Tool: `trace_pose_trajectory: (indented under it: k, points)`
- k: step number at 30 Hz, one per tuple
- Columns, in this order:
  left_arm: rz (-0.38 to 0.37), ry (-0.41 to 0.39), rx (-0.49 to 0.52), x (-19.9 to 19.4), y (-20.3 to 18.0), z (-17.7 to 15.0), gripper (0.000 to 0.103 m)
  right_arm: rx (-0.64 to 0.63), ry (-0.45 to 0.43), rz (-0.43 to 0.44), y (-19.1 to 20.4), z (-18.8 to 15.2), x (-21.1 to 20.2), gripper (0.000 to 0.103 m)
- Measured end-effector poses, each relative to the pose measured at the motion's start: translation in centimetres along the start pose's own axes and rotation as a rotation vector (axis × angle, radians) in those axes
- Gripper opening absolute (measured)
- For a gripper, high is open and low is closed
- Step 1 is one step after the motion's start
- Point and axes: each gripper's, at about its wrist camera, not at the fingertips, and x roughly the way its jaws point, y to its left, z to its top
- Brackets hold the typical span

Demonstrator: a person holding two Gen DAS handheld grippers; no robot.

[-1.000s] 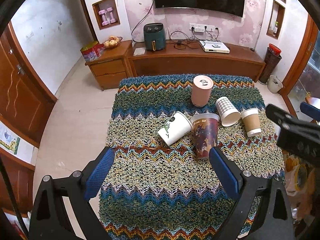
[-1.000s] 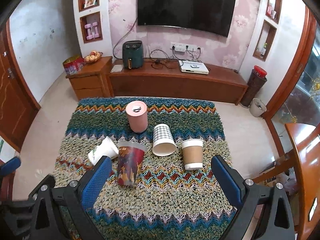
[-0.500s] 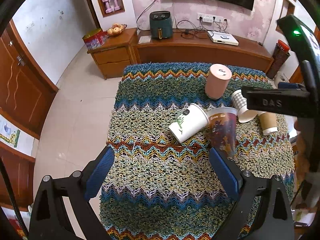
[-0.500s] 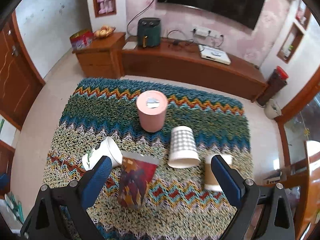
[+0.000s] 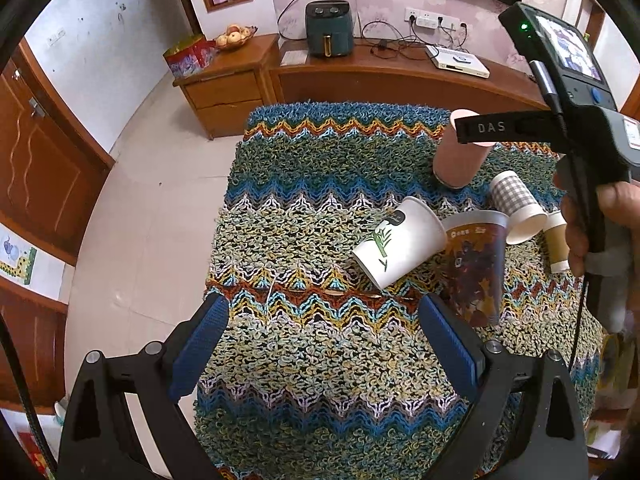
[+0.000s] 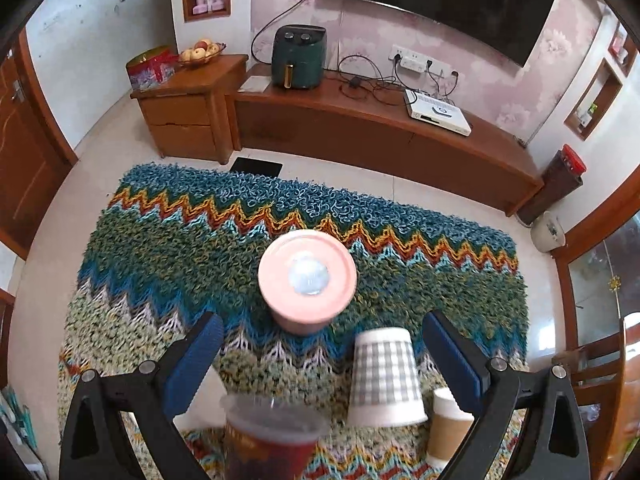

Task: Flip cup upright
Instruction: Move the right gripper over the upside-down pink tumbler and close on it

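Observation:
Several cups stand or lie on a zigzag knit cloth (image 5: 328, 200). A pink cup (image 6: 307, 280) stands upside down; it also shows in the left wrist view (image 5: 456, 164). A checked cup (image 6: 385, 380) and a brown cup (image 6: 448, 432) are upside down too. A white cup with a green leaf print (image 5: 400, 246) lies on its side. A dark patterned cup (image 5: 476, 268) stands inverted beside it. My right gripper (image 6: 320, 364) is open, above and just short of the pink cup. My left gripper (image 5: 326, 344) is open and empty over the cloth, near the white cup.
The right gripper's body (image 5: 576, 128) and the hand holding it fill the right side of the left wrist view. Behind the table stand a wooden TV bench (image 6: 380, 132), a green air fryer (image 6: 298, 62) and a side cabinet (image 6: 188, 108). Tiled floor lies to the left.
My right gripper has moved forward and down over the cups, so the pink cup now sits large between its fingers. My left gripper has shifted left and slightly closer to the cloth.

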Motion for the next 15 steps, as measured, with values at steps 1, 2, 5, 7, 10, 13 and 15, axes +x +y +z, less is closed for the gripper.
trace_pose_trajectory:
  k: [1,2,5,7,10,13,15]
  points:
    - [0.0,0.003,-0.002,0.3,0.0,0.1,0.097,-0.002,0.003,0.001,0.1,0.1,0.4,0.1]
    - [0.0,0.005,-0.003,0.5,0.1,0.2,0.097,-0.005,0.008,0.001,0.2,0.3,1.0,0.1]
    - [-0.004,0.016,-0.005,1.2,0.1,0.5,0.097,-0.01,0.018,0.005,0.5,0.7,2.3,0.1]
    - [-0.006,0.023,-0.002,1.7,0.0,0.7,0.097,-0.015,0.029,0.004,0.7,1.0,3.1,0.1]
    - [-0.009,0.031,0.001,2.2,-0.1,1.0,0.097,-0.029,0.048,0.004,1.2,1.3,4.2,0.1]
    - [-0.01,0.036,-0.001,2.7,0.0,1.2,0.097,-0.048,0.064,-0.02,1.7,1.6,5.1,0.1]
    - [-0.009,0.039,-0.003,2.9,0.1,1.3,0.097,-0.057,0.076,-0.025,1.9,1.8,5.8,0.1]
